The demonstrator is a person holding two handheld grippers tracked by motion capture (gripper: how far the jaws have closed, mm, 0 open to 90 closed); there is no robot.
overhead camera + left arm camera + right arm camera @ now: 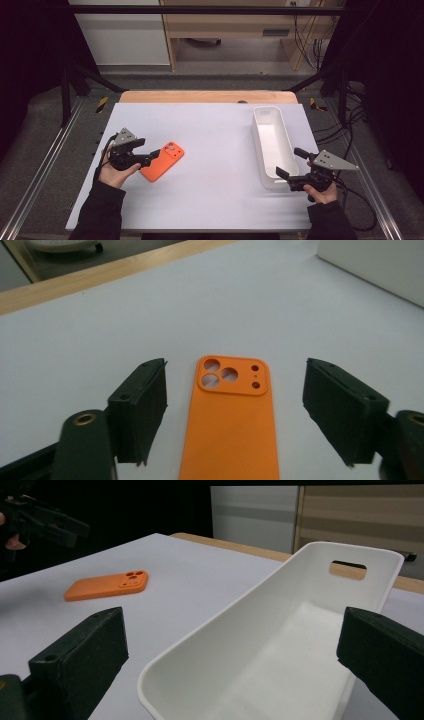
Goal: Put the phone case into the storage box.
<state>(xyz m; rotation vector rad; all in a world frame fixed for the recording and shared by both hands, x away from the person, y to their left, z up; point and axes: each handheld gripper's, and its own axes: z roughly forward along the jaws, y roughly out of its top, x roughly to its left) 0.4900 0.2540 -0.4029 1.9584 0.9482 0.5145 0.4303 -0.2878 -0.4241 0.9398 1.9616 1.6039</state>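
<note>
Left gripper (150,156) is hovering at the near end of the orange phone case (162,161), jaws spread wide with the case lying between them in the left gripper view, apparently not touching it, though contact is hard to judge from above. Case is lying flat on the white table (210,130), left of centre, camera cutouts pointing away from the person. Long white tray (270,145) is sitting on the right side, well apart from the case. Right gripper (290,164) is waiting at the tray's near end, jaws apart, straddling its rim without gripping.
</note>
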